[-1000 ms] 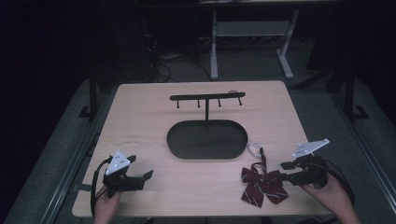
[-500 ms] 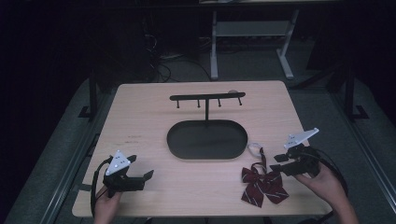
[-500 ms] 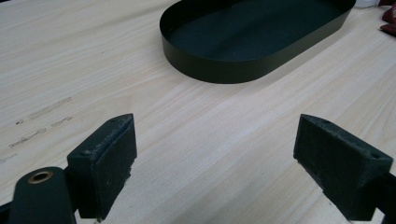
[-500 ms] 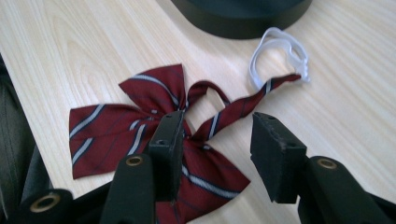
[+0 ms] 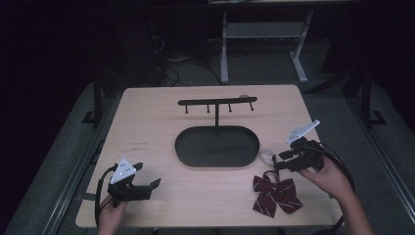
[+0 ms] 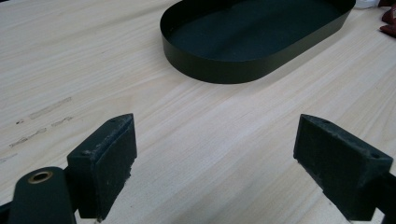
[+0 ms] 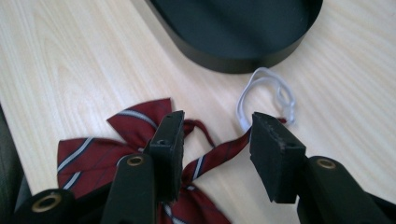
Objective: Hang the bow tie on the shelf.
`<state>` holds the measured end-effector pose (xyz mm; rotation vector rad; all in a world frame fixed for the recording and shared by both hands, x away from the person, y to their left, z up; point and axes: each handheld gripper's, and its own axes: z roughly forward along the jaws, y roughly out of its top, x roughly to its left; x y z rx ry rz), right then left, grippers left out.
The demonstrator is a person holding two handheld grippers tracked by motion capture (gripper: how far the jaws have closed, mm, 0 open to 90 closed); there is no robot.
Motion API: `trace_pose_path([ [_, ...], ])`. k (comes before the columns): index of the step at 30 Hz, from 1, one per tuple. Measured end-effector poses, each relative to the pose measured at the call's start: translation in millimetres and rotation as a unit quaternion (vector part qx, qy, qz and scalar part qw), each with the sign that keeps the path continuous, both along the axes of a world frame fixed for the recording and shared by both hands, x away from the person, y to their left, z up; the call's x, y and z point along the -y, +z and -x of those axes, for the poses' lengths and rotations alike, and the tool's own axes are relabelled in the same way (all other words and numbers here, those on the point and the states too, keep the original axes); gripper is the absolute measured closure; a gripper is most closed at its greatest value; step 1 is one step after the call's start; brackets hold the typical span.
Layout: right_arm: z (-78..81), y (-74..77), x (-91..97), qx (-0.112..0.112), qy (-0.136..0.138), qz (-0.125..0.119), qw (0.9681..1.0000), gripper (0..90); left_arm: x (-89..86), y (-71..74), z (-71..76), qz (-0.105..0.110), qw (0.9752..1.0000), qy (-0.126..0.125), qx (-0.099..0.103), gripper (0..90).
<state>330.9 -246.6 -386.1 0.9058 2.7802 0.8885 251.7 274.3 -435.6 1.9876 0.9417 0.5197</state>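
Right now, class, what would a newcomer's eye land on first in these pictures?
Probably the dark red striped bow tie near the table's front right, with the right gripper open just above its strap. Behind it stands a black oval tray whose post carries a hook bar.

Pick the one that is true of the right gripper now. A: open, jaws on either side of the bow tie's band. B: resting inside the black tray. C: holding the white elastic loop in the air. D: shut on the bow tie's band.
A: in the right gripper view the right gripper stands open, the bow tie band passing between its jaws, ungripped.
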Motion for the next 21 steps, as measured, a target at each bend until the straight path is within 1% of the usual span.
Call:
trace_pose_path([
  [1,0.0,0.0,0.0,0.0,0.0,0.0,1.0,54.4,0.0,0.0,0.0,0.0,1.0,0.0,0.0,13.0],
  [2,-4.8,0.0,-1.8,-0.001,0.002,0.004,1.0,54.4,-0.3,0.0,-0.2,0.0,1.0,0.001,-0.002,13.0],
  [3,-4.8,0.0,-1.8,-0.001,0.002,0.004,1.0,54.4,-0.3,0.0,-0.2,0.0,1.0,0.001,-0.002,13.0],
  [4,-8.9,0.3,-4.2,-0.006,0.001,0.009,0.9999,54.4,0.0,0.1,-0.2,0.0,1.0,0.0,-0.002,13.0],
  [5,-8.9,0.3,-4.2,-0.006,0.001,0.009,0.9999,54.4,0.0,0.1,-0.2,0.0,1.0,0.0,-0.002,13.0],
  [6,-12.8,-0.1,-5.4,-0.006,0.001,0.011,0.9999,54.0,0.2,0.2,-0.2,-0.001,1.0,-0.001,-0.001,13.0],
  [8,-15.3,-0.5,-5.5,-0.009,0.0,0.011,0.9999,53.6,0.3,0.1,-0.2,-0.002,1.0,-0.001,-0.001,13.0],
  [10,-20.4,-2.4,-5.2,-0.013,-0.004,0.009,0.9999,53.6,0.5,0.0,-0.2,-0.001,1.0,-0.001,-0.001,13.0],
  [13,-29.6,-6.8,-4.6,-0.019,-0.009,0.013,0.9997,53.6,0.6,-0.2,-0.4,-0.001,1.0,-0.001,-0.002,13.0],
  [16,-33.7,-9.9,-4.6,-0.021,-0.012,0.017,0.9996,53.7,1.0,-0.7,-0.5,0.001,1.0,0.0,-0.002,13.0],
  [17,-37.4,-12.8,-5.2,-0.024,-0.015,0.019,0.9994,54.0,1.2,-0.8,-0.6,0.001,1.0,-0.001,-0.001,13.0],
  [18,-39.2,-14.2,-5.7,-0.023,-0.017,0.023,0.9993,54.1,1.2,-0.7,-0.5,0.0,1.0,-0.002,-0.001,13.0],
  [21,-44.9,-18.4,-7.1,-0.026,-0.018,0.023,0.9992,54.7,1.1,-0.6,-0.5,0.001,1.0,-0.002,-0.001,13.0],
])
